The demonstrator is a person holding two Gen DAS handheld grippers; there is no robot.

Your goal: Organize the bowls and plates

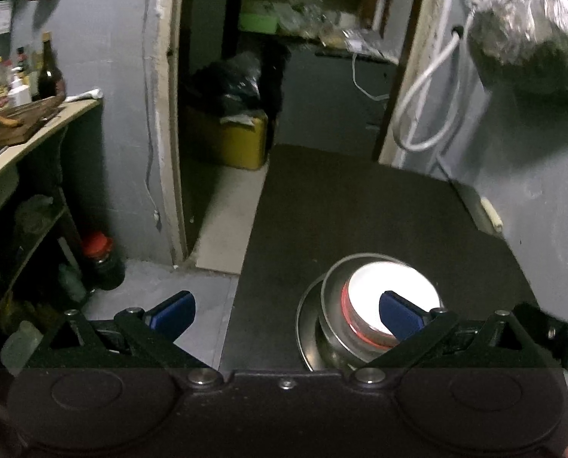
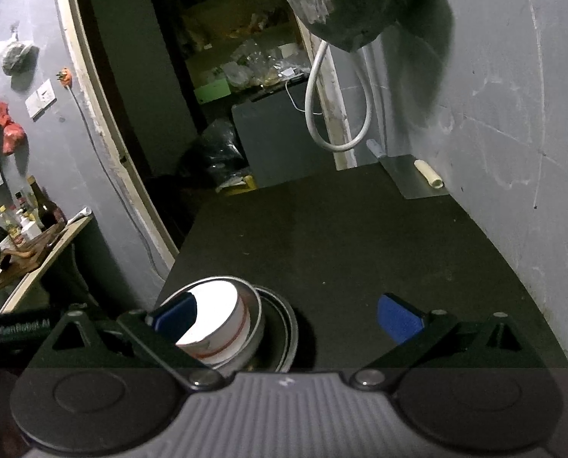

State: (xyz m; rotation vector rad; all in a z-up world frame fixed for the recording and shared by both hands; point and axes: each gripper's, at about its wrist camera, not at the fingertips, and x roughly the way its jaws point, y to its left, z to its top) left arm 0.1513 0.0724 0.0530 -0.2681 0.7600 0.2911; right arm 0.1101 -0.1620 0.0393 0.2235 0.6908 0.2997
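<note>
Counter: dark matte counter [image 1: 360, 206], running away from both cameras toward a doorway; grey wall along its 3 o'clock side.
Stack: near edge of the counter, three pieces nested. A steel plate [image 1: 307, 328] at the bottom, a steel bowl [image 1: 331, 286] on it, a white bowl with red band [image 1: 394, 290] inside that. The white interior is overexposed; contents cannot be read.
Stack position, left wrist view: at 5 o'clock from frame centre, partly behind the right finger.
Stack position, right wrist view: plate [image 2: 284, 328], steel bowl [image 2: 255, 305] and white bowl [image 2: 222, 305] at 7 o'clock, near the counter's left corner.
Left gripper [image 1: 285, 311]: jaws wide, nothing between them. Blue pads [image 1: 175, 311] visible; the 3 o'clock pad overlaps the white bowl in the picture, contact cannot be told. The other pad hangs over the floor, off the counter edge.
Right gripper [image 2: 287, 315]: jaws wide, holding nothing. The 9 o'clock pad overlaps the white bowl's rim, contact unclear; the 3 o'clock pad is over bare counter, well apart from the stack.
Far end of counter: metal tray [image 2: 409, 175] against the wall with a pale roll [image 2: 428, 173] on it.
Wall: filled plastic bag [image 1: 528, 26] hanging at 1 o'clock, looped white cable [image 1: 428, 91] just beside it.
Side shelf: at 9 o'clock, bottles [image 1: 49, 68] and a wooden board [image 1: 16, 118].
Doorway: black bag [image 1: 230, 84] on a yellow container [image 1: 238, 141].
</note>
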